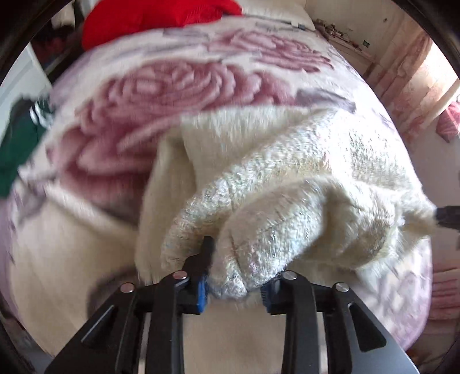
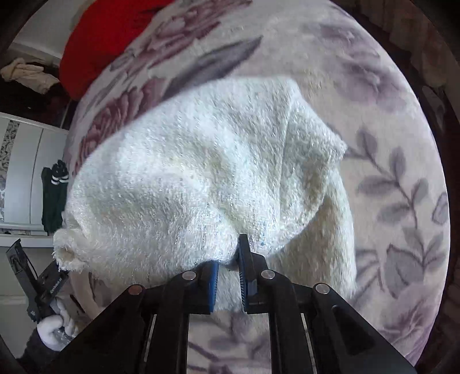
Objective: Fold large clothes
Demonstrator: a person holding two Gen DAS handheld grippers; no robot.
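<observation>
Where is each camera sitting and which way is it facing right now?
Left wrist: rides the left gripper, looking along its fingers over the cream fuzzy sweater and rose-print blanket; the right gripper shows at the edge.
Right wrist: rides the right gripper, facing the sweater; the left gripper and gloved hand show.
Shared: sweater, blanket, red garment.

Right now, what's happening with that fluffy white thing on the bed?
A person is folding a fuzzy cream sweater over a rose-patterned blanket, using a handheld two-finger gripper in each hand. The left gripper is clamped on one bunched part of the knit, and the right gripper pinches another part, so the sweater hangs lifted and stretched between them. The picture is blurred, so things seem to be in motion. A red garment lies at the far end of the bed.
</observation>
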